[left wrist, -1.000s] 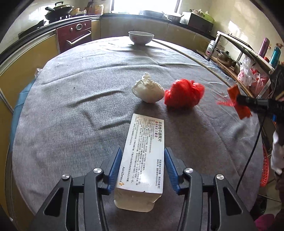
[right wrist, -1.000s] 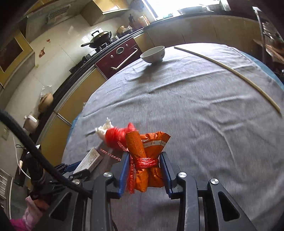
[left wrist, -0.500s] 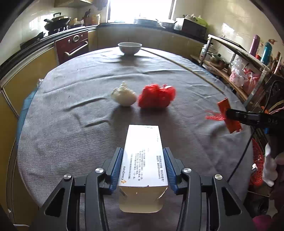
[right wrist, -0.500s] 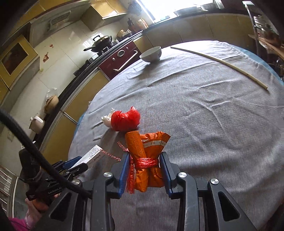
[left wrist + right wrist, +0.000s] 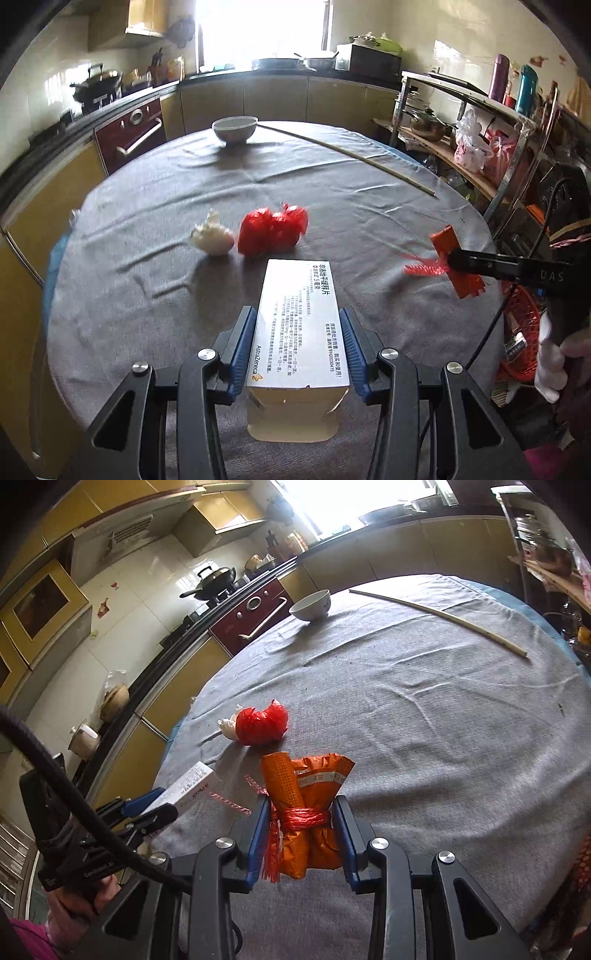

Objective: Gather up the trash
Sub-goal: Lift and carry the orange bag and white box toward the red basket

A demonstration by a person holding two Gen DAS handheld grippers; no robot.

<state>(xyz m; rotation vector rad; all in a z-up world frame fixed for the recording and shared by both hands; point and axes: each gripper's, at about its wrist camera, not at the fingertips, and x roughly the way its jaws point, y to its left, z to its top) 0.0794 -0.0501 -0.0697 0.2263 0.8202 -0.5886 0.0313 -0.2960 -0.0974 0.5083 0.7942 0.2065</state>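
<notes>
My left gripper (image 5: 297, 332) is shut on a white medicine box (image 5: 299, 321) and holds it above the near edge of the round grey table (image 5: 147, 258). My right gripper (image 5: 301, 827) is shut on an orange wrapper bundle (image 5: 306, 801) tied with red string, held above the table's near side; it also shows in the left wrist view (image 5: 456, 266). A red plastic bag (image 5: 271, 230) and a crumpled white tissue (image 5: 212, 238) lie side by side mid-table, beyond both grippers. The left gripper and box show at the left of the right wrist view (image 5: 184, 788).
A white bowl (image 5: 234, 129) stands at the table's far edge. A long thin stick (image 5: 347, 155) lies along the far right. A red basket (image 5: 519, 332) sits low beyond the table's right edge. Shelves (image 5: 461, 140) stand to the right, kitchen counters behind.
Both grippers have pulled back and up from the table with their loads. The red bag and tissue now look farther away.
</notes>
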